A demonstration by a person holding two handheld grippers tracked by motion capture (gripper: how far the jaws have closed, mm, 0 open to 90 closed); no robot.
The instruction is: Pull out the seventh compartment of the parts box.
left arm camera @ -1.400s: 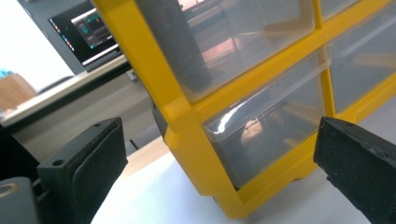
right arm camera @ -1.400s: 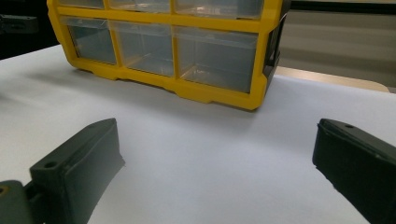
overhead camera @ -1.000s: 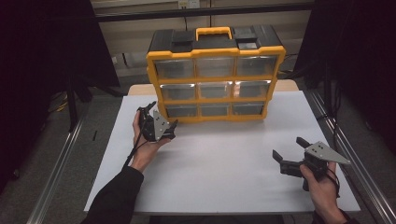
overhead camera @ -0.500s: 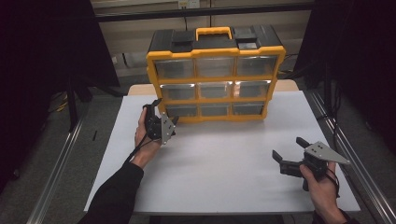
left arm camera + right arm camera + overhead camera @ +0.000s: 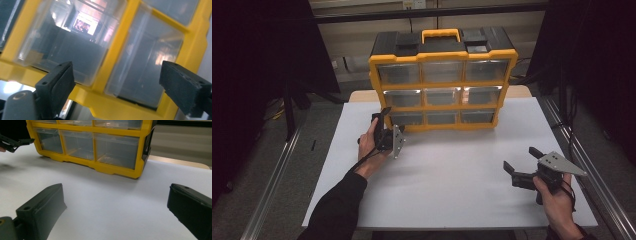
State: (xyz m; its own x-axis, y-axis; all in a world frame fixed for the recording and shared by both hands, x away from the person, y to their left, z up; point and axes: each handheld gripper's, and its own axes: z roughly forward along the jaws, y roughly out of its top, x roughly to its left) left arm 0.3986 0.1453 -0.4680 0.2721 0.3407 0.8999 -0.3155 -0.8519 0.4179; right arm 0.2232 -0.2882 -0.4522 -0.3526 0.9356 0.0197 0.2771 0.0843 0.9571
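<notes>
Here, upright drawer cabinet [image 5: 443,80], drawer fronts toward the person.

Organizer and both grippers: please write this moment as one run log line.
left gripper: open, at bottom-left drawer of yellow organizer | right gripper: open, above white table, apart from organizer | holding: nothing

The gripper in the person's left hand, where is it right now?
In the high view the left gripper is at the table's left side, jaws open, right up against the bottom-left drawer of the yellow drawer cabinet.
</notes>
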